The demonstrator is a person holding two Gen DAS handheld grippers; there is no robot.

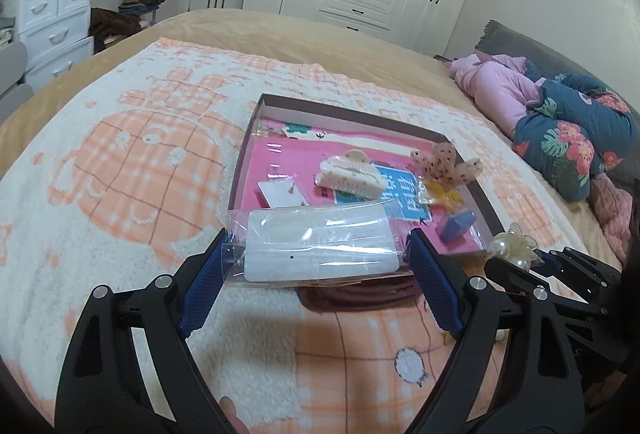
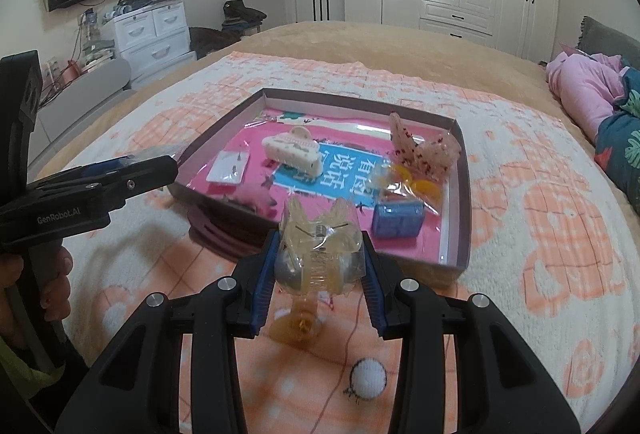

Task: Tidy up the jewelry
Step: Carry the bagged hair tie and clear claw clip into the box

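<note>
Both grippers carry a load above the blanket [image 1: 120, 162], on the near side of the box [image 2: 460, 170], which lies ahead of and below both tools. The left gripper [image 1: 316, 258] stands wide, its blue pads [image 1: 208, 274] pressing on the two short ends of a clear packet [image 1: 316, 246] holding a white card; the packet's long axis runs crosswise, from pad to pad, roughly parallel to the near wall of the box. The right gripper [image 2: 318, 262] is drawn in to a narrow gap and pinches a translucent amber clip [image 2: 320, 242] by its sides, the clip's prongs pointing away toward the box. Already lying in the box: a cream claw clip [image 2: 294, 154], a small carded item [image 2: 228, 166], a speckled butterfly clip [image 2: 424, 150], a yellow bagged piece [image 2: 416, 186] and a blue clip [image 2: 398, 220]. Judged from both views, the amber clip sits just short of the near wall, close to the blue clip, so the right hand appears the nearer to a drop. The packet hangs over the near left corner; bare floor shows beside the carded item, and placing there would call for forward travel with the long axis kept crosswise. The two tools are close side by side, so clearance between them matters.
</note>
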